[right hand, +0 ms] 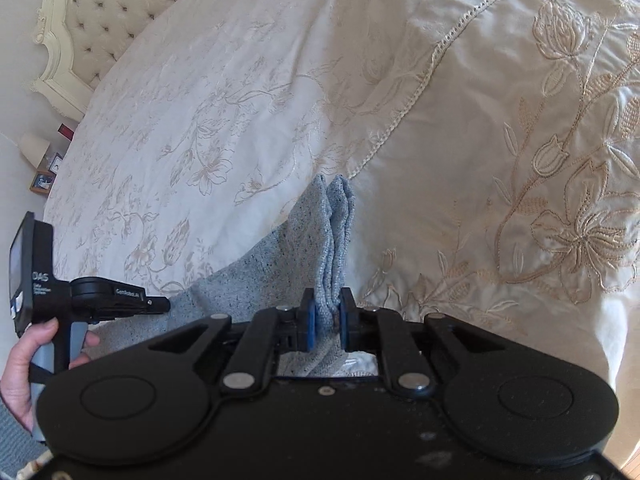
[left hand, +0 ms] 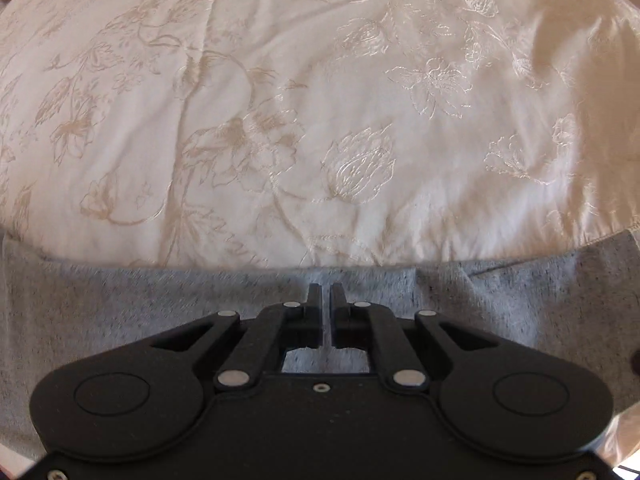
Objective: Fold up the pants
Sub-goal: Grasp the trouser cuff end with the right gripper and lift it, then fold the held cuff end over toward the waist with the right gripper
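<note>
The grey knit pants (left hand: 120,320) lie across the near part of a cream bedspread (left hand: 320,120). My left gripper (left hand: 326,290) points down at their far edge, its jaws pinched together with a thin strip of the grey cloth between them. In the right wrist view my right gripper (right hand: 327,300) is shut on a bunched fold of the pants (right hand: 280,256), which sticks up past the fingertips. The cloth runs from there down to the left gripper (right hand: 166,304), which a hand (right hand: 24,356) holds.
An embroidered cream cover with a lace edge (right hand: 520,160) lies to the right. At the far left are a tufted headboard (right hand: 104,12), a small lamp (right hand: 34,148) and a bedside stand. Flowered bedspread (right hand: 200,120) stretches away beyond the pants.
</note>
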`<state>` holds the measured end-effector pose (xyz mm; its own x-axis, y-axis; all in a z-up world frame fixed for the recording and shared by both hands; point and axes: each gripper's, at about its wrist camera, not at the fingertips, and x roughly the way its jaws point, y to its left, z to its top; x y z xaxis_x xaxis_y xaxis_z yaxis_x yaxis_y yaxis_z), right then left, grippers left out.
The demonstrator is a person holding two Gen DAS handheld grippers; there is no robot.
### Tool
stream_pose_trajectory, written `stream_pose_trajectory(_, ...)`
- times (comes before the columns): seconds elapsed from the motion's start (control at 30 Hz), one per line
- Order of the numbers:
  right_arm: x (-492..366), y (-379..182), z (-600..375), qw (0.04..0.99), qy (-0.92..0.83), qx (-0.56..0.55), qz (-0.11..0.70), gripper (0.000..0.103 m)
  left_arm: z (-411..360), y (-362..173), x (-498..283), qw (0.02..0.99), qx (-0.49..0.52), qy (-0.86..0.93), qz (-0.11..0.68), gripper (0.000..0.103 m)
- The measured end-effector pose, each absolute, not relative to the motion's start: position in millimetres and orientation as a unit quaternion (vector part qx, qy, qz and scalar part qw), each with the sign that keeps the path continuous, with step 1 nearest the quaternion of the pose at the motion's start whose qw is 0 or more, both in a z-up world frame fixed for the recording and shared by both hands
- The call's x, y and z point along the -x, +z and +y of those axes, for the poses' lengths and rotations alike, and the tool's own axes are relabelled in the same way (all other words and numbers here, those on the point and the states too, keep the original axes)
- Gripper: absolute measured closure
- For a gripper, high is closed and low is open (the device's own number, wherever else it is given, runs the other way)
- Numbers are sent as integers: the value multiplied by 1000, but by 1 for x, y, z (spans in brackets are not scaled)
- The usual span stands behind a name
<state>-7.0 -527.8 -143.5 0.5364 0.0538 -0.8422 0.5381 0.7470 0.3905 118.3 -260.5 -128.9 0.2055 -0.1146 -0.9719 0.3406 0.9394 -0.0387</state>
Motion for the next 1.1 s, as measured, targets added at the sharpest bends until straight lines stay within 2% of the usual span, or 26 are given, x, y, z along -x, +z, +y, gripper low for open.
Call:
stream_pose_trajectory(0.13,6,-133,-518,821,-159,-306,455,91,-218,-132,-83,751,-57,-142,642,88)
stream_pose_trajectory(0.33,1,-119,-493,829,-173,-268,459,91,-209,-176,-45,708,-116,-197,668,89)
stream_pose_trajectory(0.47,-9,-101,-468,839,-181,-234,456,91,-181,-155,-57,709,-45,-204,673,88)
stream_pose_trajectory(0.57,-20,-77,-438,853,-175,-213,443,91,-146,-135,-69,725,-36,-202,657,88)
stream_pose_trajectory(0.83,-59,-14,-278,900,-50,-154,405,91,-4,-114,-100,761,-11,-140,634,88)
stream_pose_trajectory(0.93,-78,-33,-199,898,24,-137,417,91,52,-118,-109,765,-4,-97,636,88)
stream_pose_trajectory(1.1,-106,-131,-86,865,86,-104,484,91,112,-129,-116,762,-16,-53,645,88)
